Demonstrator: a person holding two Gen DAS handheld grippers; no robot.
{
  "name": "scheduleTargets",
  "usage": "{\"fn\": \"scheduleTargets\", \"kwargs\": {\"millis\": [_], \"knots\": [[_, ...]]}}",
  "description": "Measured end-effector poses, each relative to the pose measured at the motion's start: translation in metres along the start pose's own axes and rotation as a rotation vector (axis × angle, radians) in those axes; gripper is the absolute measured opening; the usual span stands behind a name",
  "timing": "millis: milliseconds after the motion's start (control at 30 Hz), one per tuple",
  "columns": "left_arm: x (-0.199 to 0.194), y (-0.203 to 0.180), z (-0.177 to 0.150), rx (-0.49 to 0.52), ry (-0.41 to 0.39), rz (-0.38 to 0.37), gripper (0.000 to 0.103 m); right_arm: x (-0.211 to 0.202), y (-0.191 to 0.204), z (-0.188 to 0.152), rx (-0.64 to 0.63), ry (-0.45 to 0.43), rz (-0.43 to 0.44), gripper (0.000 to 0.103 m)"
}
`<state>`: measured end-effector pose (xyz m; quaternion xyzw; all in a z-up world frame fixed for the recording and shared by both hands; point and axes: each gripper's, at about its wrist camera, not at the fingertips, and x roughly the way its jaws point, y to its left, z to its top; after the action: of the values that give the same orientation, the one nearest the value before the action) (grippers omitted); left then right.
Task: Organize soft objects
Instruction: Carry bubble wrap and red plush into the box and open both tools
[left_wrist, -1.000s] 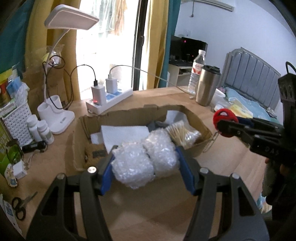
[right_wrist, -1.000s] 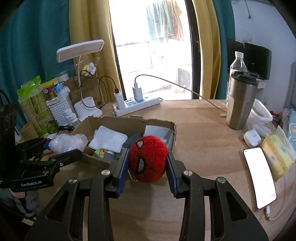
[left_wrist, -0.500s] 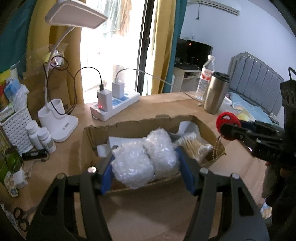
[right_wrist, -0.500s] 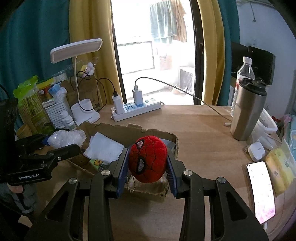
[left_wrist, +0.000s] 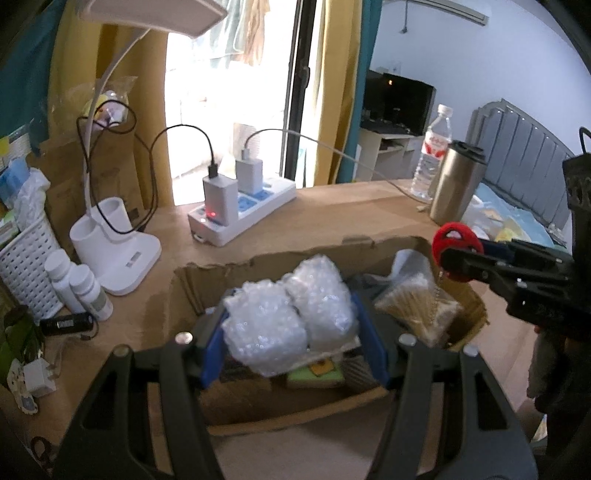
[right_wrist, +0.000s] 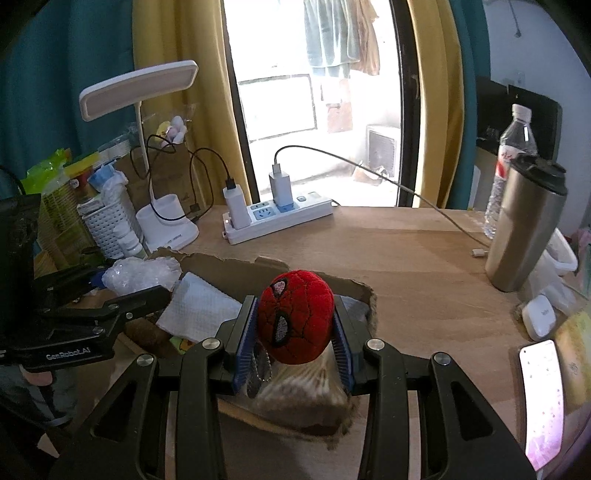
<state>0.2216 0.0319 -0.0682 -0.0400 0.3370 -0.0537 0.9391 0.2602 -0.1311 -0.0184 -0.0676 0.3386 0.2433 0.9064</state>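
Left wrist view: your left gripper (left_wrist: 291, 328) gripped a wad of bubble wrap (left_wrist: 288, 317) between its blue-padded fingers (left_wrist: 212, 350), held over the open cardboard box (left_wrist: 192, 280) at lower centre of the frame. Inside the box, a bag of cotton swabs (left_wrist: 417, 306) lay toward the right, under the chain dangling from the red plush. At the right edge, your right gripper (left_wrist: 458, 254) appeared side-on, clamped on the Spider-Man plush ball (left_wrist: 452, 236) above the box's right rim.

Right wrist view: the plush ball (right_wrist: 295, 317) sat squeezed between the right gripper (right_wrist: 295, 332) fingers (right_wrist: 245, 328) at centre frame, over the near end of the box (right_wrist: 236, 266). A white folded cloth (right_wrist: 199, 314) lay in the box left of centre. At the left, the bubble wrap (right_wrist: 140, 273) showed in your left gripper (right_wrist: 122, 291). On the tabletop (right_wrist: 406, 258) stood a power strip (right_wrist: 277, 218) at centre, a steel tumbler (right_wrist: 524, 229) at right, and a lit phone (right_wrist: 543, 398) at lower right.
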Motion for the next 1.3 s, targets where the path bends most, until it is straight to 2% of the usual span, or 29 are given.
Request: {"fn": "scheduleTargets", "kwargs": {"millis": [367, 667, 767, 900, 1100, 1200, 1300], "knots": [[0.026, 0.018, 0.004, -0.035, 0.033, 0.012, 0.064, 0.034, 0.013, 0.003, 0.008, 0.045, 0.046, 0.04], [0.03, 0.021, 0.002, -0.044, 0.046, 0.001, 0.067, 0.047, 0.018, 0.001, 0.014, 0.081, 0.036, 0.043], [0.028, 0.022, 0.002, -0.056, 0.042, 0.004, 0.073, 0.046, 0.018, 0.001, 0.025, 0.083, 0.034, 0.055], [0.02, 0.022, 0.001, -0.052, 0.031, 0.011, 0.076, 0.039, 0.02, 0.0, 0.03, 0.075, 0.022, 0.061], [0.003, 0.021, 0.0, -0.061, 0.002, 0.032, 0.077, 0.022, 0.023, -0.003, 0.034, 0.054, 0.004, 0.062], [-0.006, 0.019, -0.001, -0.06, -0.016, 0.036, 0.087, 0.012, 0.023, -0.006, 0.034, 0.042, -0.007, 0.062], [-0.016, 0.014, -0.003, -0.056, -0.033, 0.025, 0.087, 0.001, 0.023, -0.009, 0.037, 0.031, -0.015, 0.062]]}}
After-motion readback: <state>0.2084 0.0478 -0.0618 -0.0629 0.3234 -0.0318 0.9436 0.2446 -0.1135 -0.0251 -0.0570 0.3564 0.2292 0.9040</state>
